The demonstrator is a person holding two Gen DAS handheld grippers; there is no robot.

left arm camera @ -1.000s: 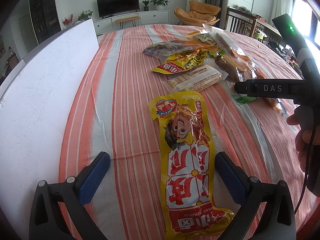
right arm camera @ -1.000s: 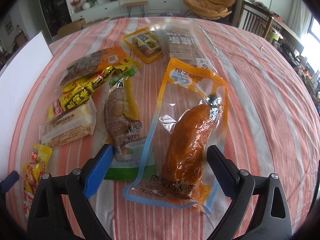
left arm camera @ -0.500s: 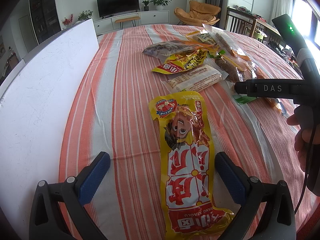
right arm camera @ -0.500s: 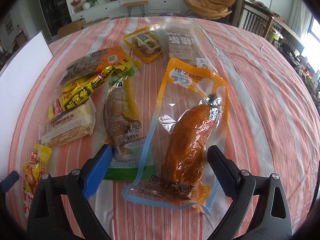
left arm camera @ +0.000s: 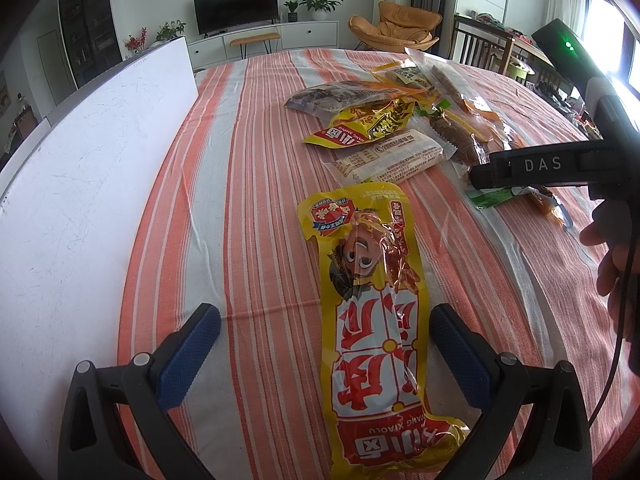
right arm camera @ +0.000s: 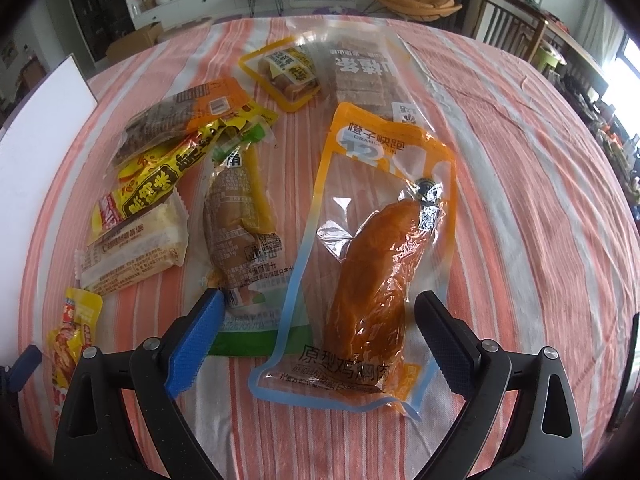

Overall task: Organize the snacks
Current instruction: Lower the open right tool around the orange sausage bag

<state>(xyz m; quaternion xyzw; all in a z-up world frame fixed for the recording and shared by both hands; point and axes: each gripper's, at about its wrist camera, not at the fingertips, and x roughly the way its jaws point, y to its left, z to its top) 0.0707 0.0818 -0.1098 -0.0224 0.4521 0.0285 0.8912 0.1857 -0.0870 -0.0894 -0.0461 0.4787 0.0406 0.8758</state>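
Both sets of jaws are spread wide, nothing pinched. Left gripper [left arm camera: 324, 344] hangs low over the striped tablecloth [left arm camera: 248, 168], its blue pads on either side of the long yellow cartoon snack pack [left arm camera: 372, 320]; clear gaps on both sides, no contact visible. That pack lies flat, lengthwise along the gripper axis, near end running under the frame edge between the fingers.

Right gripper [right arm camera: 316, 336] is equally wide open over the orange-and-blue chicken pouch [right arm camera: 372, 264]. The pouch's near end sits between the pads. Left blue pad [right arm camera: 196, 340] overlaps the bottom corner of the green-edged clear pouch [right arm camera: 240, 240] in the view; cannot tell whether it touches. Right pad is off the chicken pouch's edge, over bare cloth.

Rest of the snacks are clustered mid-table: beige bar wrapper [right arm camera: 132, 252], yellow-and-black packet [right arm camera: 160, 184] partly on top of it, dark packet with orange label [right arm camera: 176, 120] behind, small yellow-rimmed pouch [right arm camera: 284, 72] and a large clear pack of strips [right arm camera: 360, 72] farthest out. The green-edged pouch lies just beside the chicken pouch, edges overlapping at the near end.

White board [left arm camera: 80, 184] runs along the table's left edge. In the left wrist view the right gripper's body, marked DAS, crosses over the pile from the right, with the person's right hand [left arm camera: 612, 264] on its handle.
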